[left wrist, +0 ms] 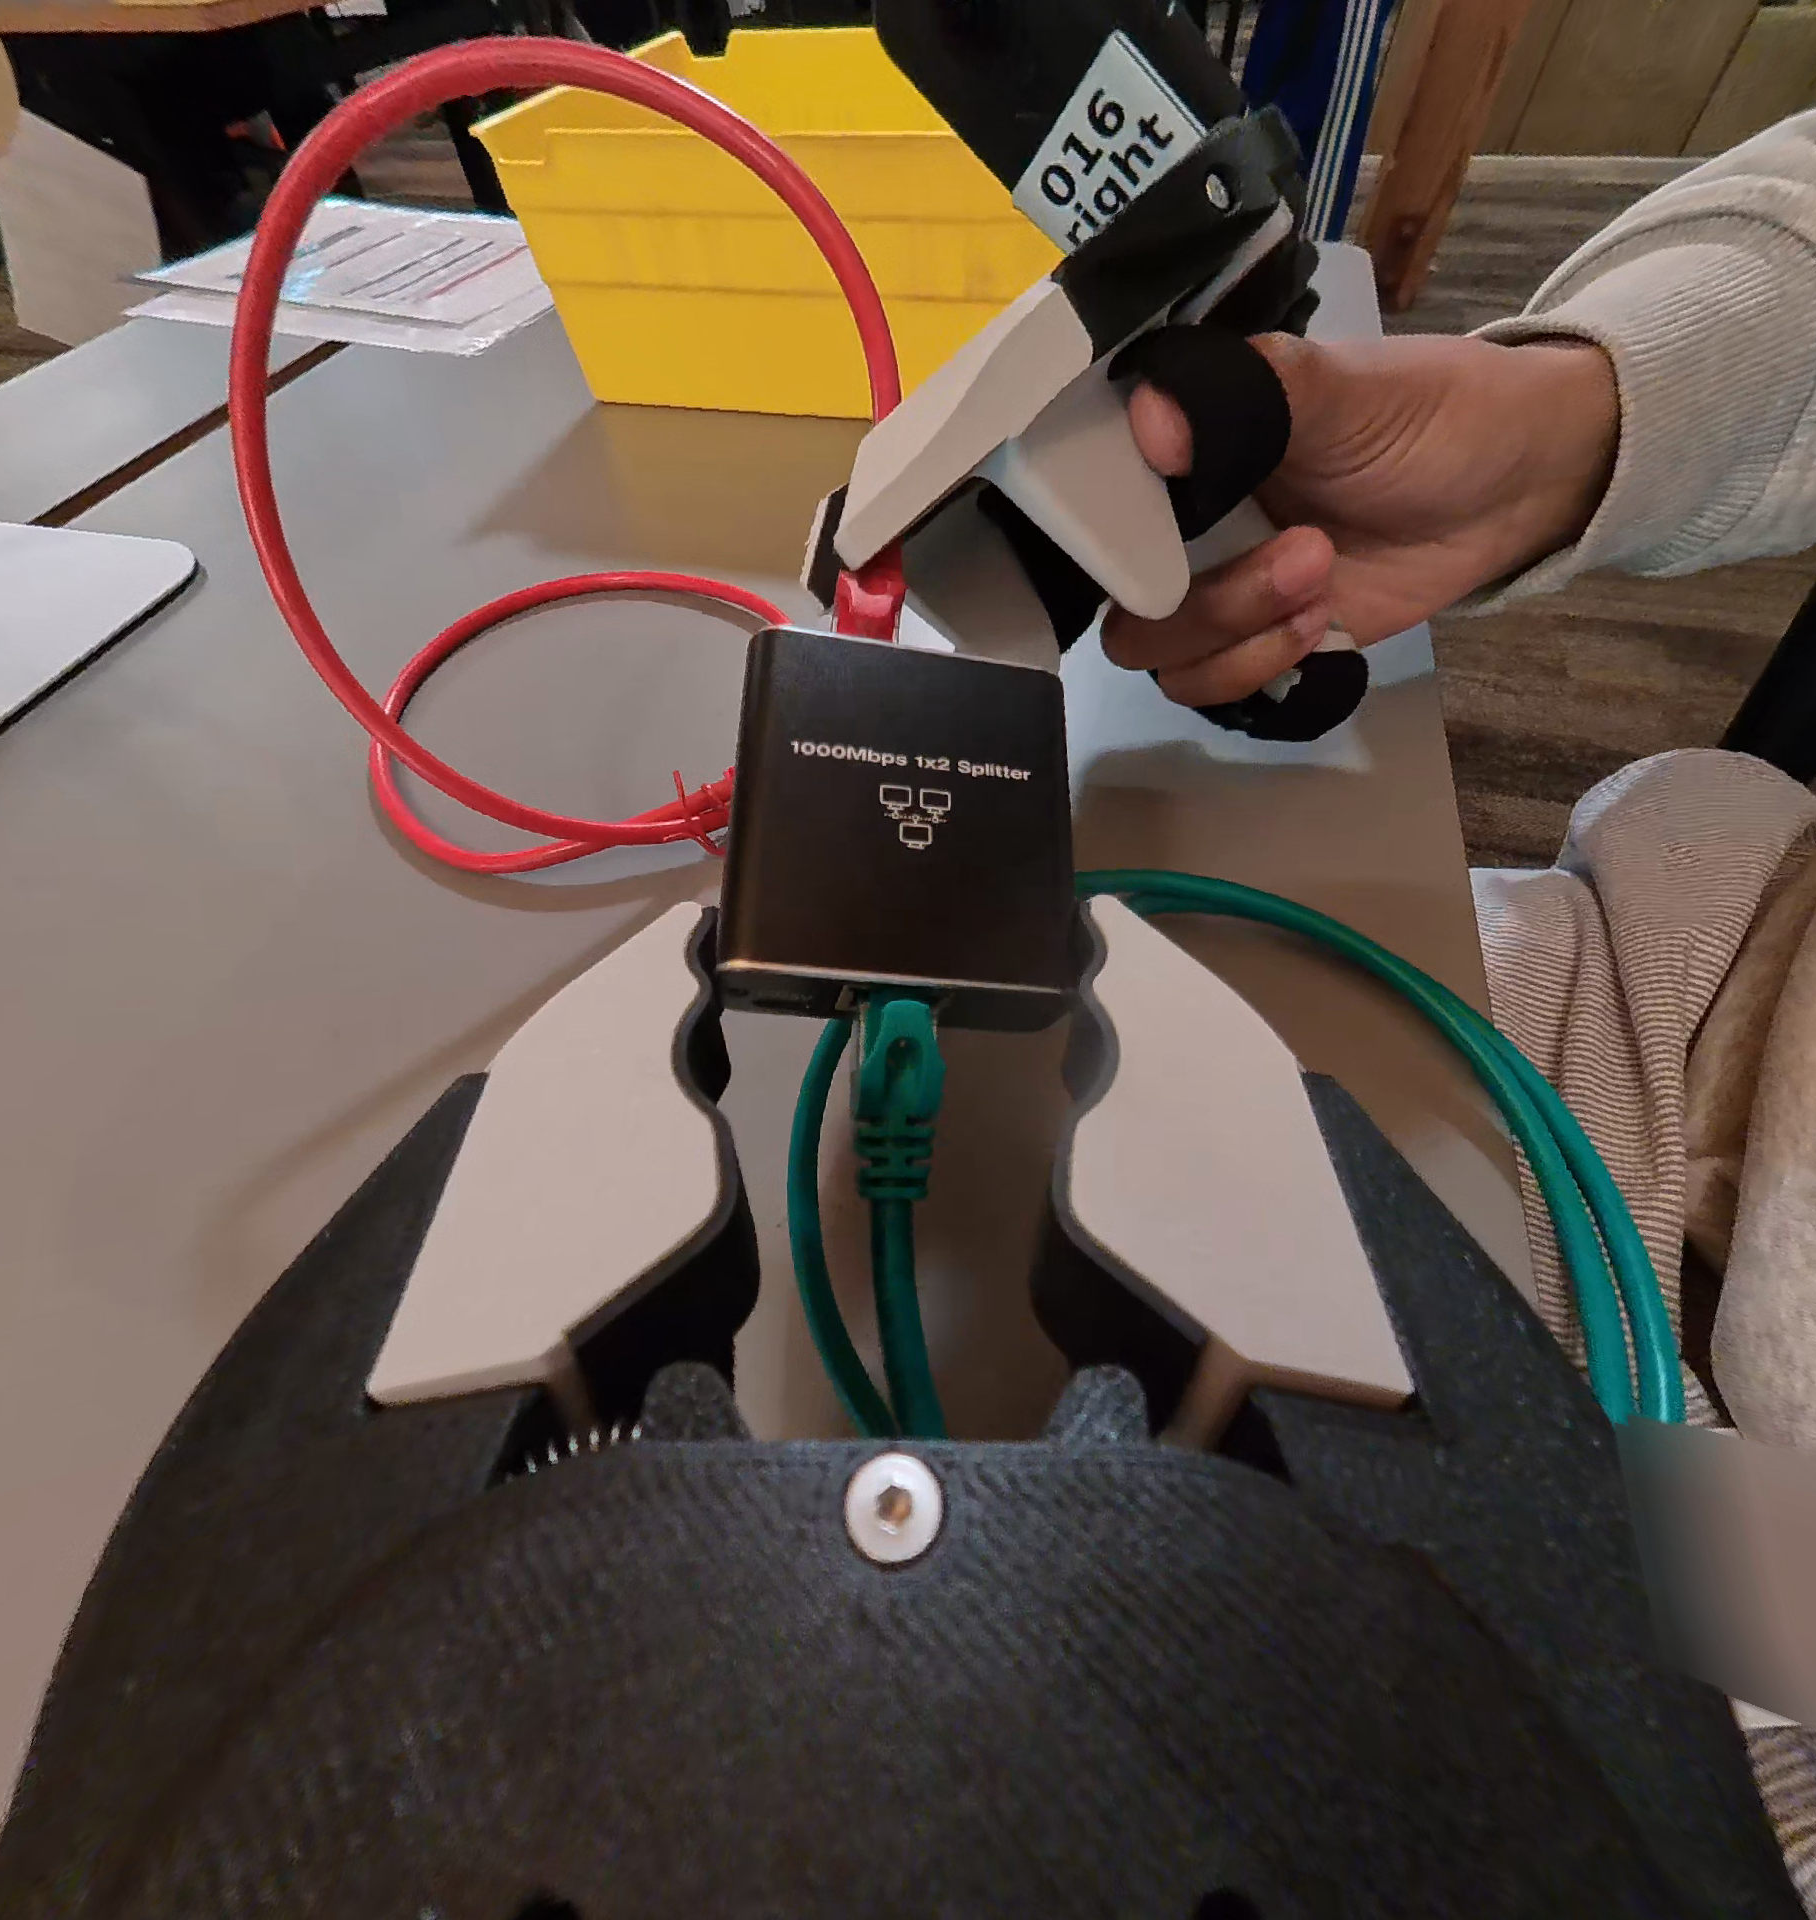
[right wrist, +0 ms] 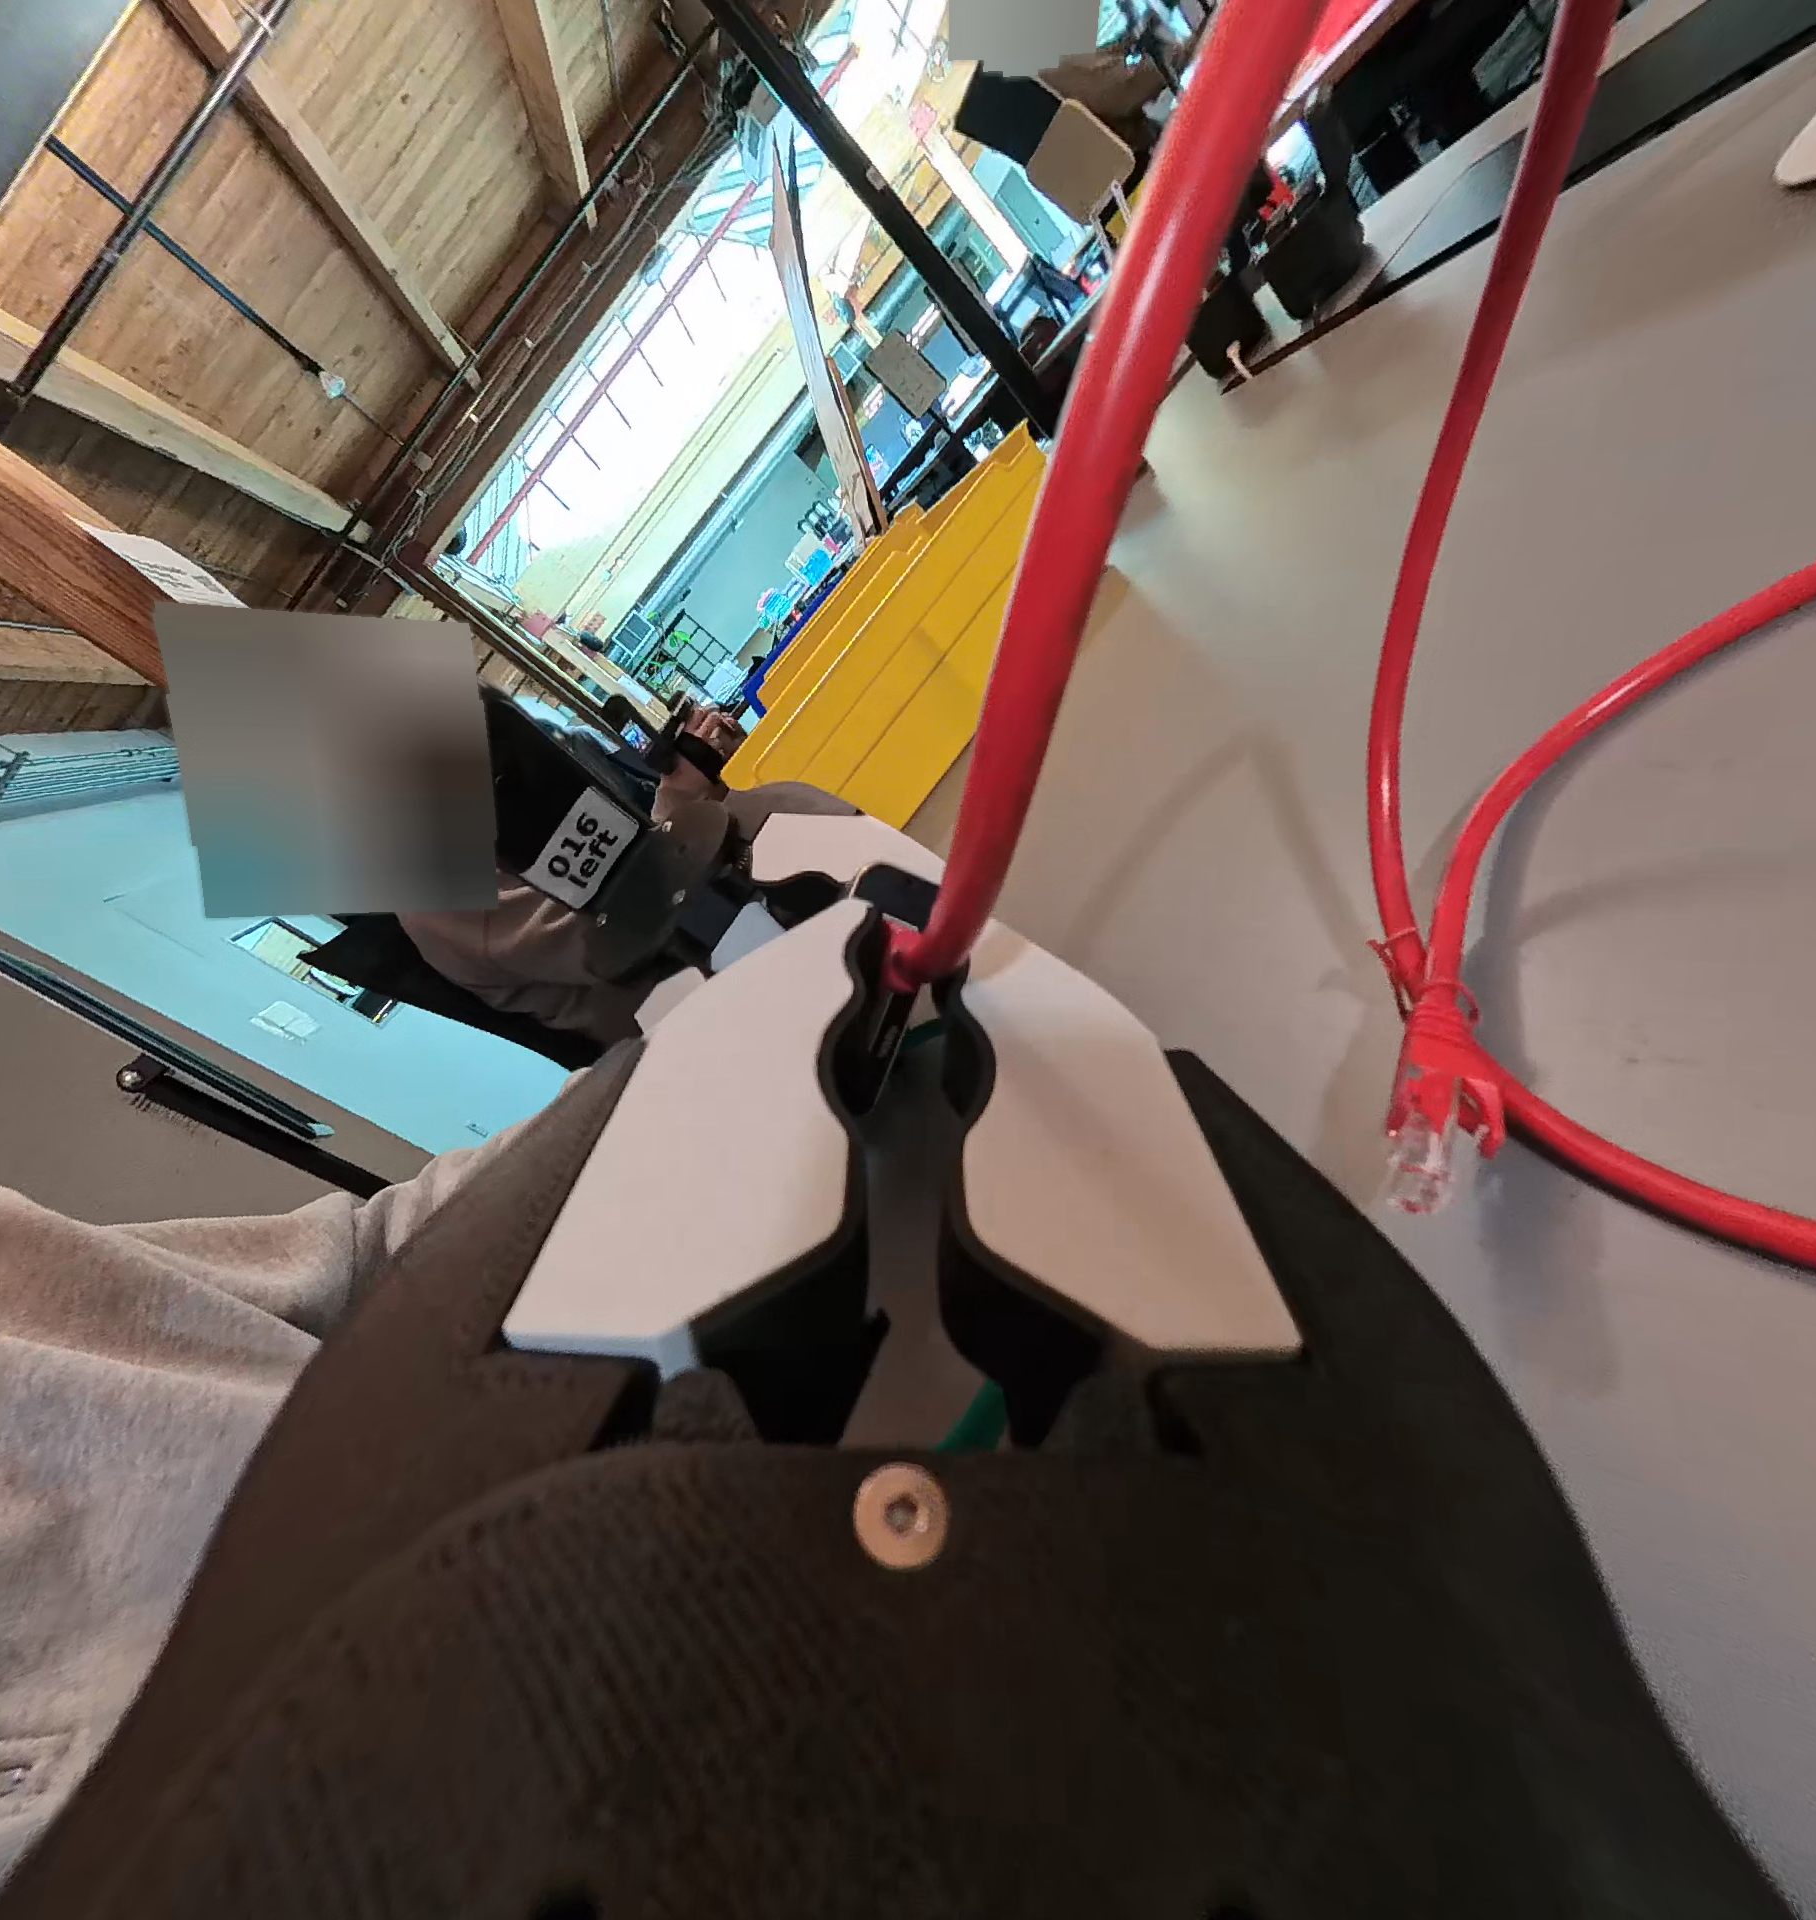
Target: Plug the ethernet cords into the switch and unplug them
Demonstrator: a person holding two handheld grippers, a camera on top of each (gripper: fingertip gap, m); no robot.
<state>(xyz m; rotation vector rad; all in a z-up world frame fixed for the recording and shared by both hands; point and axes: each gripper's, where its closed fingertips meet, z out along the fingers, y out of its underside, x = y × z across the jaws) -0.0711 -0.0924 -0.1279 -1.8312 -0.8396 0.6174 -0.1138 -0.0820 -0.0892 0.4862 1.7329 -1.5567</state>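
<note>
A small black switch box (left wrist: 899,821) is gripped at its near end by my left gripper (left wrist: 896,951), one finger on each side. A green ethernet cord (left wrist: 896,1081) is plugged into the box's near port and loops off to the right. My right gripper (left wrist: 862,582) is shut on the red cord's plug (left wrist: 868,608) at the box's far edge; whether the plug is seated is hidden. In the right wrist view the gripper (right wrist: 909,971) pinches the red cord (right wrist: 1049,520). The cord's other plug (right wrist: 1429,1117) lies loose on the table.
A yellow bin (left wrist: 738,249) stands at the back of the grey table (left wrist: 260,935), with papers (left wrist: 364,270) to its left and a white pad (left wrist: 42,613) at the left edge. The red cord arches high over the table. A person's sleeve (left wrist: 1735,343) is at the right.
</note>
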